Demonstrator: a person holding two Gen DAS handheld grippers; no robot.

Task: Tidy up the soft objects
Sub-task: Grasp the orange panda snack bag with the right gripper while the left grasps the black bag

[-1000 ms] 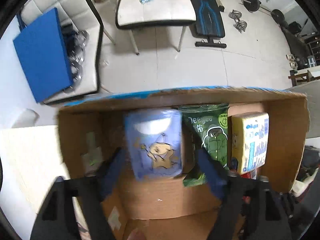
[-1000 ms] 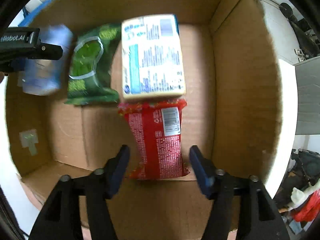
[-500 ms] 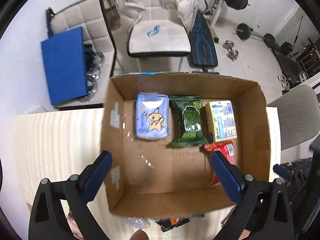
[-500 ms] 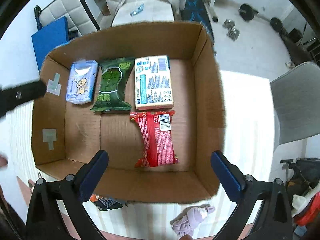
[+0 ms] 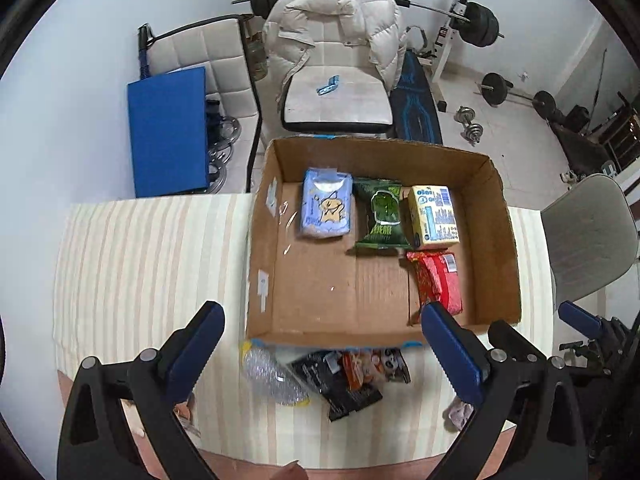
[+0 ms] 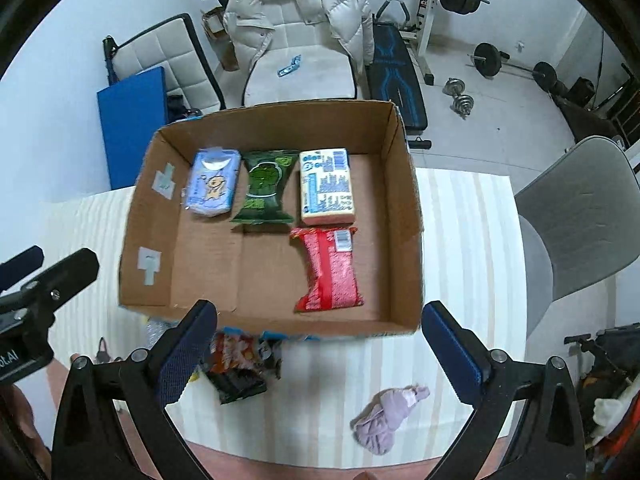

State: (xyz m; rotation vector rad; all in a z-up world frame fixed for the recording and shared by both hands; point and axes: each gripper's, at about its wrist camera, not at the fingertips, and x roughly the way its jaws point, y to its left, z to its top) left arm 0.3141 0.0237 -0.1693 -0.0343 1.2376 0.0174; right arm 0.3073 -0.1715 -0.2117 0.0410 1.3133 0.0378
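Observation:
An open cardboard box (image 5: 508,240) (image 6: 412,240) stands on a striped tablecloth. Inside lie a blue tissue pack (image 5: 326,210) (image 6: 214,188), a green packet (image 5: 382,220) (image 6: 262,186), a yellow pack (image 5: 434,216) (image 6: 326,186) and a red packet (image 5: 438,282) (image 6: 330,270). My left gripper (image 5: 322,354) is open and empty above the box's near edge. My right gripper (image 6: 316,354) is open and empty, also before the box. Loose snack packets (image 5: 348,380) (image 6: 236,364), a clear crinkled bag (image 5: 272,374) and a lilac cloth (image 6: 386,412) lie on the table in front.
The table (image 5: 140,272) carries a cream striped cloth. Behind it are a chair with a white puffer jacket (image 5: 332,48), a blue board (image 5: 168,132), a weight bench and dumbbells (image 5: 470,120). A grey chair (image 6: 576,216) stands at the right.
Both grippers have let go of their packs, opened wide and pulled back and up out of the box. The blue tissue pack and the red packet now lie in the box.

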